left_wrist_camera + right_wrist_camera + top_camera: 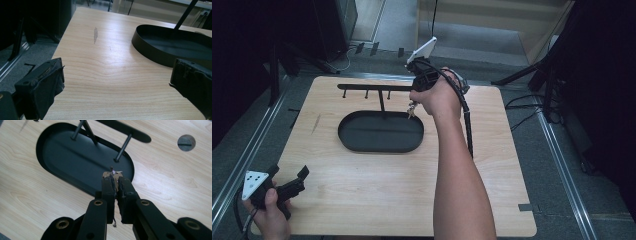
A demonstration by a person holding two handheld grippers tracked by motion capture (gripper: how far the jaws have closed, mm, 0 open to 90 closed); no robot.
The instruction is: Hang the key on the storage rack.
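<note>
while my right gripper [115, 178] hangs over the far right end of the black oval tray [347, 140], its jaws are pressed together on a small metal object [113, 172], something like a key or a ring piece, too small for me to name surely. in the right gripper view the bit of metal pokes out past the jaw tips, above the tray's right end and just beside one of the short pegs [123, 146] that hang from the black crossbar [130, 131] of the stand. in the high view the same metal piece [411, 109] dangles below my right hand [439, 97], near the tray's far right rim. the stand's post [382, 100] rises from the tray, and its bar [372, 87] runs left to right above the tray's far side with pegs under it.

my left gripper [294, 182] rests at the near left corner of the wooden table [377, 190], held by my left hand [269, 210], well apart from the tray. its jaws stand wide apart with nothing between them; in the left gripper view i see bare wood between the two black pads [47, 85], and the tray's near wall [150, 50] farther off to the right. a round hole [186, 142] shows in the table in the right gripper view.
</note>
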